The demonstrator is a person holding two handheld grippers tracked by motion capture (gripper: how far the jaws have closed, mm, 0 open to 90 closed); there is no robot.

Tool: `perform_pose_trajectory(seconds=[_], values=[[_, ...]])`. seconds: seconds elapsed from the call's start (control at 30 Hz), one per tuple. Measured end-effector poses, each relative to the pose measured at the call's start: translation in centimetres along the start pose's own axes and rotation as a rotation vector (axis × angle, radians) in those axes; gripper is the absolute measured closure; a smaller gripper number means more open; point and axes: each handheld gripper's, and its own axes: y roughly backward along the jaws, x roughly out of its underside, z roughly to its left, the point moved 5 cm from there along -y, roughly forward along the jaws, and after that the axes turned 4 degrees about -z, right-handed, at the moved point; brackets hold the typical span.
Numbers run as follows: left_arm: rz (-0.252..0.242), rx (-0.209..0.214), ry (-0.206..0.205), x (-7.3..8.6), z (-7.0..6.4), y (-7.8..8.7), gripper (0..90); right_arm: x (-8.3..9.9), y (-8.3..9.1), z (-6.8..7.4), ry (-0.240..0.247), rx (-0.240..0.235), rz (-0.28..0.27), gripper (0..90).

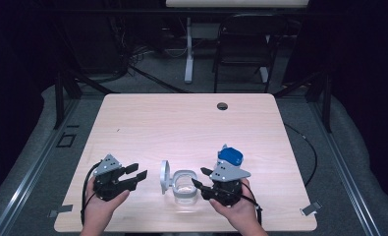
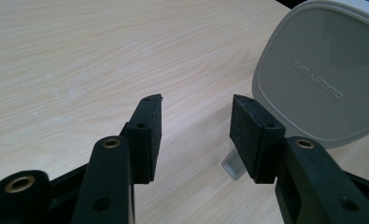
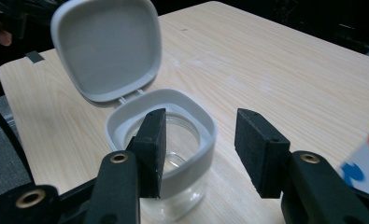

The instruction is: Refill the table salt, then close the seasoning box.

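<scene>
Standing near the front edge of the pale wood-grain worktop (image 1: 191,123), between the 2 claws, is a small clear jar (image 1: 185,189) with a grey rounded-square collar, and it looks empty. Its hinged lid (image 1: 165,176) is flipped up on the left side, a matte grey plastic square with soft corners and faint raised lettering on its outer face. That upright lid leaves the mouth free, probably so that something can be dropped in or the lid pushed shut.

The left claw (image 1: 135,174) is spread and holds nothing; its black, rough-faced pads point toward the back of the lid from just beside it, a sensible stance for tipping it over. The right claw (image 1: 201,178) is also spread and empty, with 1 jaw at the jar's right rim, apparently placed to steady the glass. A blue and white object (image 1: 231,156) lies just behind the right claw; what it is cannot be told.
</scene>
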Motion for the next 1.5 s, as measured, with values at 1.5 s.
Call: perform_pose_trajectory(seconds=[1.5], values=[[-0.031, -0.031, 0.009, -0.2, 1.1, 1.1, 52.1, 3.7, 6.5, -5.7, -0.100, 0.184, 0.022, 45.9]])
